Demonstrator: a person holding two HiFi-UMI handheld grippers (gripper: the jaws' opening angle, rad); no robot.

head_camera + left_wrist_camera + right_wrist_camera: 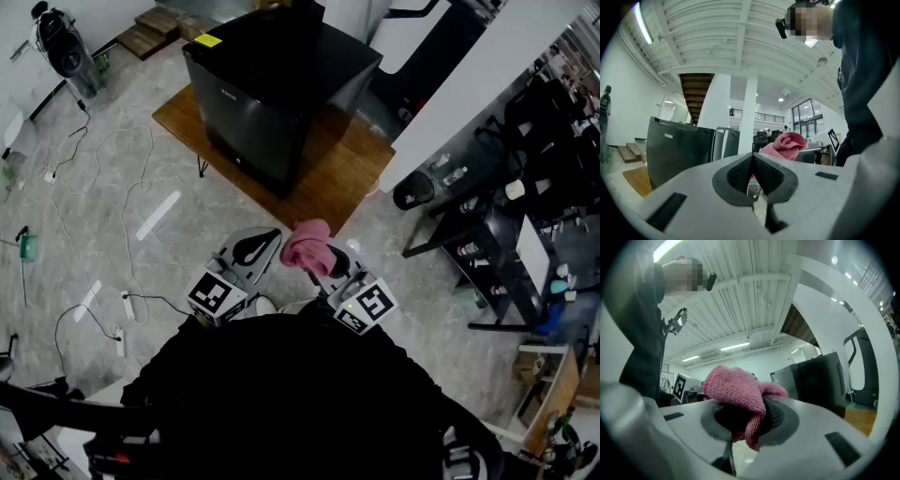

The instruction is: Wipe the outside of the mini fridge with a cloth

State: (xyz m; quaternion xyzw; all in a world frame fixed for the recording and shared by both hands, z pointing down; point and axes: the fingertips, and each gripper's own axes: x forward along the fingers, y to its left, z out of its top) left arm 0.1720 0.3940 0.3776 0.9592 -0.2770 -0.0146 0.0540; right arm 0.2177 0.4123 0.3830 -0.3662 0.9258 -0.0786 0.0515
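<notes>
1. Person's dark top (291,394) fills the bottom of the head view. Both grippers sit just ahead of it, side by side, marker cubes toward the body.
2. Left gripper (752,160): jaws pressed together at the tips, with nothing between them.
3. Right gripper (322,265): jaws pinching a pink cloth (736,392). The cloth bunches up above the pads, and one fold hangs down between them.
4. In the head view the cloth sits between the two gripper heads, just right of the left gripper's tips. I can't tell whether they touch.
5. Black mini fridge (277,84) stands upright on a low wooden platform (347,169), door closed, with a yellow sticker (207,40) on its top corner.
6. Fridge is well apart from both grippers, ahead of them. The cloth isn't touching it.
7. White cables (103,150) are strewn over the grey tile floor (187,234) at left, with a power strip (127,305) near the left gripper.
</notes>
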